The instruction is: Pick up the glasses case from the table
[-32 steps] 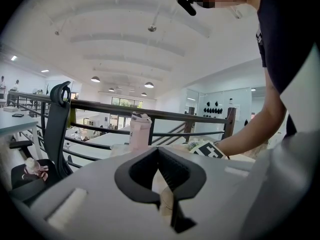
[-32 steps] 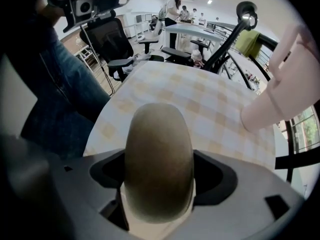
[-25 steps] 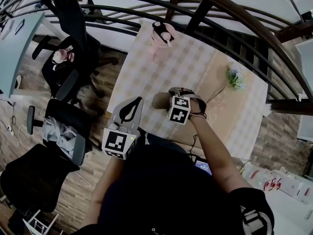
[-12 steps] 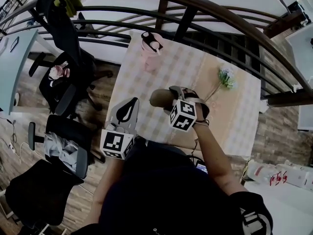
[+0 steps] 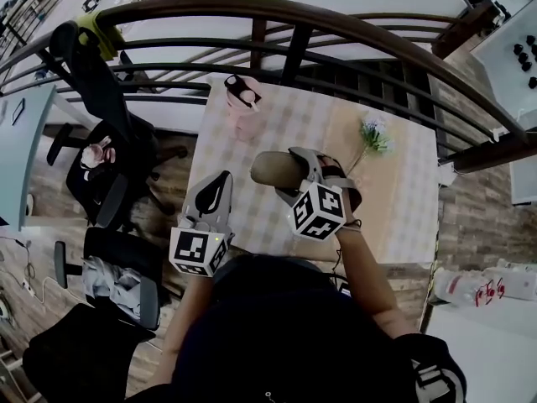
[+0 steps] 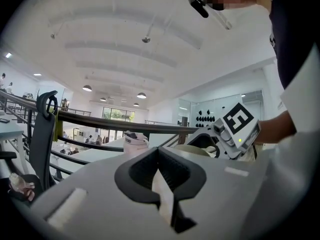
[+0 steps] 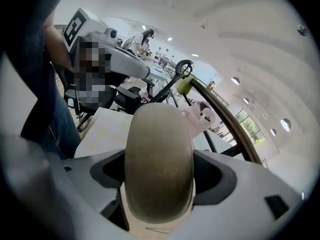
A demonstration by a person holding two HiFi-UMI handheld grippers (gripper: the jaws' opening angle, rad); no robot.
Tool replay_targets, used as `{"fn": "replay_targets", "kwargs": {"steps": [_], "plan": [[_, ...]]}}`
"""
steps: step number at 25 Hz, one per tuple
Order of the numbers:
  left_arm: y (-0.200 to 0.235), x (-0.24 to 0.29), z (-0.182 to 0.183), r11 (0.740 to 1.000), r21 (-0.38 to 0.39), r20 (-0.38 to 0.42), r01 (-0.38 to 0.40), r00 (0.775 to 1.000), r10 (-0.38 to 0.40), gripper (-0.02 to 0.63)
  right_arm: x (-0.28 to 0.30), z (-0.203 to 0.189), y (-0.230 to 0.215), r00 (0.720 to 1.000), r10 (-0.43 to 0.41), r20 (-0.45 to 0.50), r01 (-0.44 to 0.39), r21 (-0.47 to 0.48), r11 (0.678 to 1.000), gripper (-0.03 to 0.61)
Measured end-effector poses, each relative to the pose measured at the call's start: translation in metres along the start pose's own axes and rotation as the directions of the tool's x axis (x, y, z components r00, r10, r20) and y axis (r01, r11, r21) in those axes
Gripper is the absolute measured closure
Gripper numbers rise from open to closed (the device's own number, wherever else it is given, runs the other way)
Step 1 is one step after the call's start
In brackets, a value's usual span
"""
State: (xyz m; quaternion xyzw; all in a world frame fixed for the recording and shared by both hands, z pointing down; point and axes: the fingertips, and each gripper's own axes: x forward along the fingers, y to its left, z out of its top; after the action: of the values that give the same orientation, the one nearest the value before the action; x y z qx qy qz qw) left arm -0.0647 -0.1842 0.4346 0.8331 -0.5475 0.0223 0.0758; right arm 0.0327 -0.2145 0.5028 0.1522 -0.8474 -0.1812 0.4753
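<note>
Head view: my right gripper (image 5: 294, 183) clamps the glasses case (image 5: 270, 168), now higher off the table (image 5: 411, 200). My left gripper (image 5: 211, 196) is closed, empty; pickup looks done.

The glasses case (image 5: 268, 168) shows only its far end in the head view; the rest is swallowed by the right gripper (image 5: 291, 176). In the left gripper view, the left gripper (image 6: 161, 186) covers the pink bottle (image 6: 135, 145) below its shoulder. The table (image 5: 403, 200) has its near edge hidden under the person's torso (image 5: 277, 326).
</note>
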Motion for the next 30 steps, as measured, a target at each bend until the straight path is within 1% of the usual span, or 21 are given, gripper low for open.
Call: {"fn": "replay_targets", "kwargs": {"steps": [7,14,17,20,23,25,28,30], "plan": [[-0.003,0.007,0.012,1.000,0.014,0.026,0.025,0.999,-0.025,0.606,-0.028,0.013,-0.023,0.992,-0.121,0.044,0.121,0.021,0.992,0.201],[-0.007,0.013,0.022,0.999,0.025,0.043,0.048,0.998,-0.049,0.606,-0.051,0.020,-0.041,0.968,-0.238,0.085,0.234,0.052,0.971,0.201],[-0.010,0.014,0.028,0.998,0.028,0.053,0.056,0.997,-0.057,0.606,-0.061,0.022,-0.049,0.951,-0.290,0.107,0.284,0.070,0.956,0.201],[-0.011,0.013,0.035,0.998,0.009,0.068,0.063,0.996,-0.064,0.606,-0.071,0.025,-0.058,0.931,-0.342,0.125,0.333,0.091,0.939,0.201],[-0.010,0.013,0.046,0.998,-0.017,0.094,0.067,0.993,-0.065,0.606,-0.081,0.027,-0.065,0.914,-0.380,0.141,0.366,0.116,0.923,0.201],[-0.011,0.013,0.054,0.998,-0.012,0.110,0.068,0.992,-0.066,0.606,-0.087,0.029,-0.070,0.902,-0.406,0.150,0.388,0.133,0.912,0.201],[-0.012,0.014,0.062,0.998,0.001,0.126,0.069,0.990,-0.068,0.606,-0.096,0.029,-0.079,0.876,-0.454,0.164,0.427,0.173,0.887,0.201],[-0.011,0.016,0.066,0.998,-0.008,0.132,0.068,0.989,-0.066,0.606,-0.103,0.029,-0.086,0.857,-0.485,0.175,0.448,0.212,0.868,0.201]]}}
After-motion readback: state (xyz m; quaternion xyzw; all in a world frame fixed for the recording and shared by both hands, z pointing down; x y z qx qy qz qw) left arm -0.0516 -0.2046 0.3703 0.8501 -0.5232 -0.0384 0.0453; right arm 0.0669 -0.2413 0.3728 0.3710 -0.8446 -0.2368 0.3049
